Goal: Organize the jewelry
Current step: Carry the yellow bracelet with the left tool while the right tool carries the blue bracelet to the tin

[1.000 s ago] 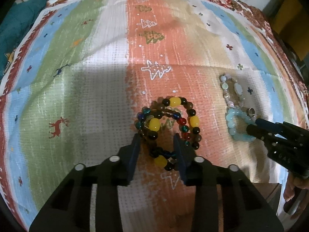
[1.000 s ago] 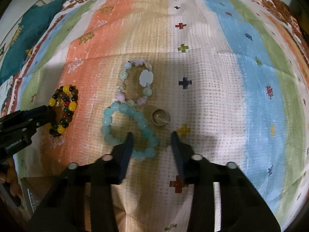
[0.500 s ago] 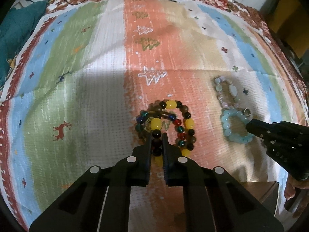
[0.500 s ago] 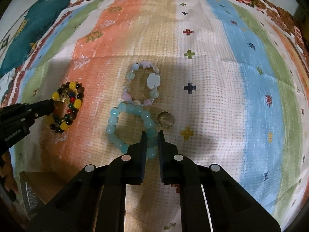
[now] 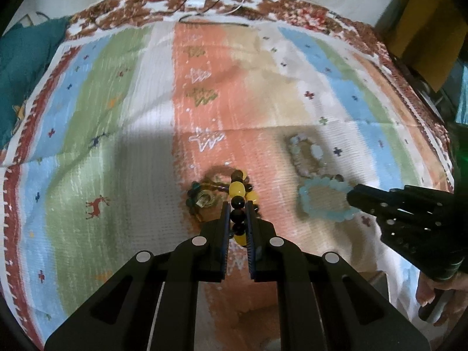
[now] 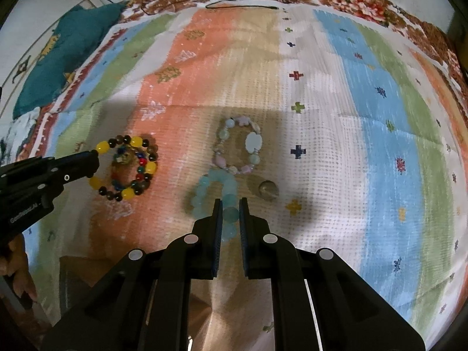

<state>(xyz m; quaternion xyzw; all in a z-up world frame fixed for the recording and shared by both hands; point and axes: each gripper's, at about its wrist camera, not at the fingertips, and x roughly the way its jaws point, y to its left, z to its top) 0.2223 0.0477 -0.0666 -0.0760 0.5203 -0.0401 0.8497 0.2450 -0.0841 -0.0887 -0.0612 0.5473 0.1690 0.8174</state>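
My left gripper (image 5: 237, 204) is shut on the yellow-and-black beaded bracelet (image 5: 237, 188) and holds it raised off the striped cloth; the bracelet also shows in the right wrist view (image 6: 128, 168). A smaller dark multicoloured bracelet (image 5: 201, 197) hangs with it. My right gripper (image 6: 231, 204) is shut on the aqua beaded bracelet (image 6: 216, 188), which also shows in the left wrist view (image 5: 324, 201). A pastel bracelet (image 6: 239, 146) and a small ring (image 6: 267, 190) lie on the cloth just beyond.
The striped cloth (image 6: 365, 117) covers the whole surface, with a floral border at the far edge. A teal cushion (image 6: 58, 61) lies at the far left. A white cable and adapter (image 5: 199, 0) sit at the far edge. A wooden edge (image 6: 82, 275) shows below the cloth's near edge.
Both grippers went from open around their bracelets to shut on them. Both have since lifted and drawn back, and the bracelets hang from the jaws.
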